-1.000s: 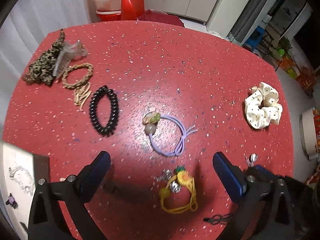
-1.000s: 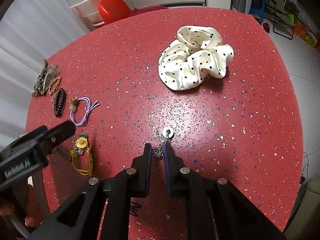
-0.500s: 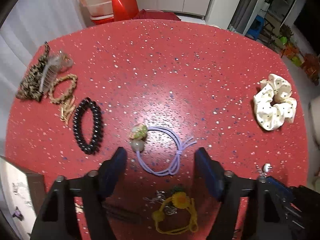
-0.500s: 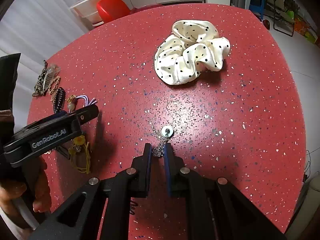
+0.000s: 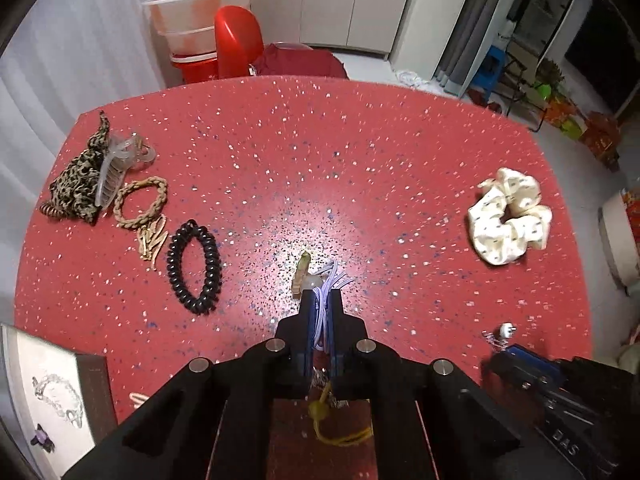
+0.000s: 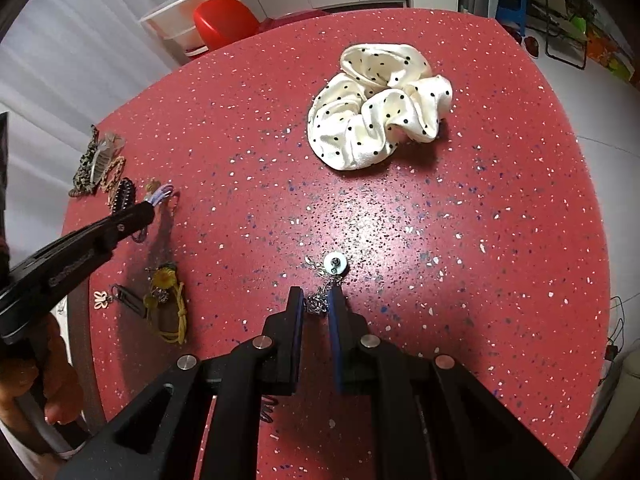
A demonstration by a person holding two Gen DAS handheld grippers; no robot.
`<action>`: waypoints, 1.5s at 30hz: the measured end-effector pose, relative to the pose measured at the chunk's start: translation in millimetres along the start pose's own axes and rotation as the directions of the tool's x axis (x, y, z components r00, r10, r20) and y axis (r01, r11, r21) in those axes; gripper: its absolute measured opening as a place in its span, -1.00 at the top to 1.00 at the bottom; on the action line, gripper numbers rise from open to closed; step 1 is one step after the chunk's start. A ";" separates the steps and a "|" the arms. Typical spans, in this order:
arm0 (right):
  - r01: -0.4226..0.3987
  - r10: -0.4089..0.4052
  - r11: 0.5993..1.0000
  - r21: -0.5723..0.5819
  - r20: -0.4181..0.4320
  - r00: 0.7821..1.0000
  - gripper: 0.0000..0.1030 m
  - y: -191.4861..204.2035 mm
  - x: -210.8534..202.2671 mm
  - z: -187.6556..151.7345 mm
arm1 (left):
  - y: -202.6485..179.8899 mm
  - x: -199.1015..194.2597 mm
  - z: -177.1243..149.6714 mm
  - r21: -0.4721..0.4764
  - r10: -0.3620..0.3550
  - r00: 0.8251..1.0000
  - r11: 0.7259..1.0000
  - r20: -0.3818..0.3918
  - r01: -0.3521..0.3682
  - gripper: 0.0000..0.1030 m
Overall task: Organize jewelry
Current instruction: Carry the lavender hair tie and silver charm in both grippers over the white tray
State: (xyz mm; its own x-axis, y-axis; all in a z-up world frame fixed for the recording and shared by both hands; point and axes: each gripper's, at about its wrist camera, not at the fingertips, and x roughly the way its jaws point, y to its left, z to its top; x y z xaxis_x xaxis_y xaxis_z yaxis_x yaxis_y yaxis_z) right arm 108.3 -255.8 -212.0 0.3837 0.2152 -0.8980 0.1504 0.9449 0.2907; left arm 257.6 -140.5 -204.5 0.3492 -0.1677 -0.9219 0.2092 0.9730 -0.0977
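The lilac hair tie (image 5: 325, 300) is pinched in my left tool (image 5: 322, 298): both jaws are pressed together on its doubled cords, which run straight back between the pads along the tool's own axis. Its bead-and-leaf charm (image 5: 303, 276) sticks out just past the tips, slightly to my left, and from the right wrist view the tie (image 6: 160, 194) looks to be raised just off the counter (image 5: 360, 152), though I cannot be sure of that.

Where it goes next is a judgement. The other hair pieces sit in a row to the far left of the counter: the black coil tie (image 5: 195, 266) nearest, then the braided tan loop (image 5: 140, 202), then the leopard scrunchie with the clear claw clip (image 5: 82, 180). From my left tool the coil tie lies to the left and a little ahead, its long axis running away from me, so I would carry the lilac tie leftward and lay it parallel, just beside the coil.

My right tool (image 6: 316, 306) is narrowed almost shut around the bunched silver chain (image 6: 316, 304), both pads touching the clump, with the round pendant (image 6: 335, 263) lying on the counter just beyond the tips. The polka-dot scrunchie (image 6: 380, 108) sits well apart, ahead of it. The left tool is plainly the nearer one to the row.
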 end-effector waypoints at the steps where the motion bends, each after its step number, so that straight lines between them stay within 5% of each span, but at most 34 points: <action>1: -0.005 0.005 1.000 0.000 0.001 1.000 0.74 0.5 -2.7 -0.1 | -0.7 -4.3 -0.9 -0.002 -0.004 1.000 1.000 0.003 0.004 0.87; 12: -0.022 0.022 1.000 -0.013 0.019 1.000 0.74 7.6 -39.2 -4.1 | -1.7 -74.8 -42.1 0.022 -0.053 0.998 0.998 0.015 0.053 0.87; 25: -0.021 0.021 1.000 -0.015 0.025 0.999 0.74 26.9 -90.0 -29.1 | 44.2 -177.1 -104.8 -0.009 -0.076 0.997 0.997 0.030 0.077 0.87; 45: -0.032 0.030 0.995 -0.100 -0.022 0.999 0.74 90.0 -132.6 -91.6 | 107.8 -248.2 -189.7 -0.083 -0.039 0.999 0.996 -0.019 0.037 0.87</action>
State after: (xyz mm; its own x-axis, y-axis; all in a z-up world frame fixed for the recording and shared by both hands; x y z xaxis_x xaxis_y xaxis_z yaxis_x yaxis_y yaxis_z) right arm -12.4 -176.7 -97.0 0.3680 0.2485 -0.8960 0.0465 0.9575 0.2847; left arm 20.2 36.1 -57.4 0.3236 -0.2026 -0.9243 0.1454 0.9759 -0.1630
